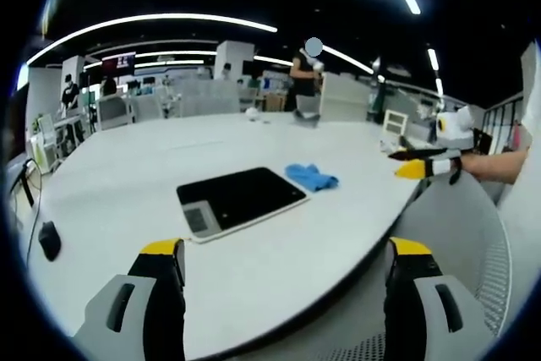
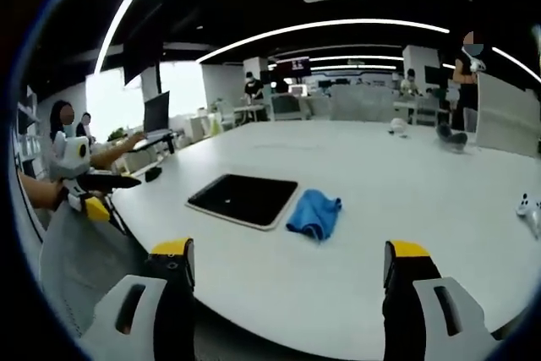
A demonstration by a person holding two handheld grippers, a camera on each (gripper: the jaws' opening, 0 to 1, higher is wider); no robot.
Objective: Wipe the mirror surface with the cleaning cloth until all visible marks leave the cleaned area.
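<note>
Both grippers open; cloth beside mirror.

From the left gripper view we look across the white table from just off its near edge, and from the right gripper view we face it from a neighbouring edge. We share the mirror, blue cloth and tabletop in both, at middle distance.

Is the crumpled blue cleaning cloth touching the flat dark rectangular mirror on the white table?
Apart. The right gripper view shows the blue cleaning cloth beside the dark rectangular mirror, with a strip of white table between them.
</note>
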